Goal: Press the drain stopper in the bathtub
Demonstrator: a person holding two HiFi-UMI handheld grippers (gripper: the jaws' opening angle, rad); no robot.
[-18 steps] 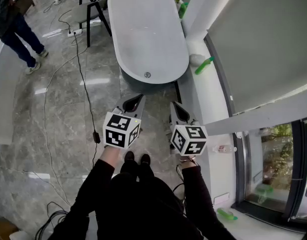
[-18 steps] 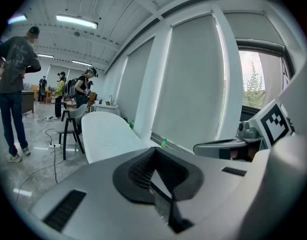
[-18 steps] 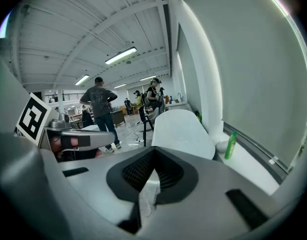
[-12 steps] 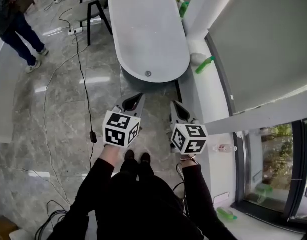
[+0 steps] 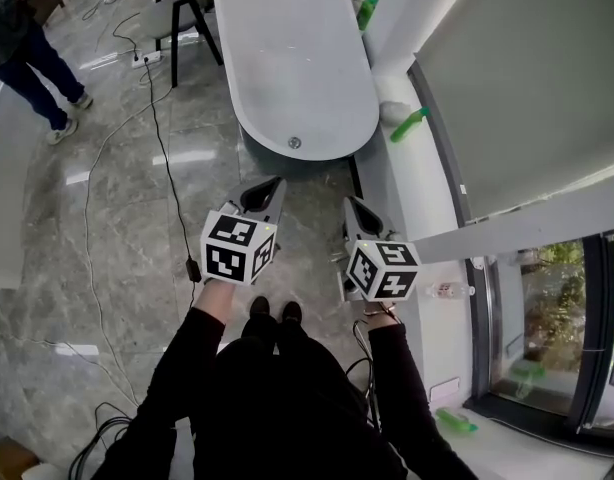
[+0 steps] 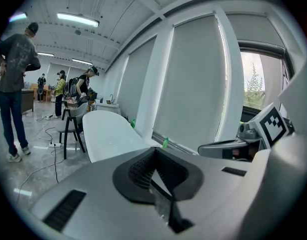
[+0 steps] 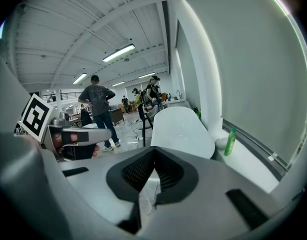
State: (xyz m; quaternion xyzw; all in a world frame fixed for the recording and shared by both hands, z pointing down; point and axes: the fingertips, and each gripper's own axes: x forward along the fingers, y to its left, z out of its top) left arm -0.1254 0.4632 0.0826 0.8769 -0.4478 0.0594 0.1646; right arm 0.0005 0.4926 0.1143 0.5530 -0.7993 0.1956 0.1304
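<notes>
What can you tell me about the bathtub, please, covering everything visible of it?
The bathtub is a white, oval, freestanding tub with a smooth, glossy-looking shell, and it seems to be empty. It stands on the grey marbled floor, its long axis running away from the person, close beside a white window ledge on its right. A small round metallic drain stopper sits in the basin's near end. Neither the left gripper nor the right gripper touches it; both hang short of that end.

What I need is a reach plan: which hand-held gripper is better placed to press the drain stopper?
Left, likely: the left hand-held gripper sits nearer the drain stopper, almost in line; the right hand-held gripper is farther back and aside. Both shut.
</notes>
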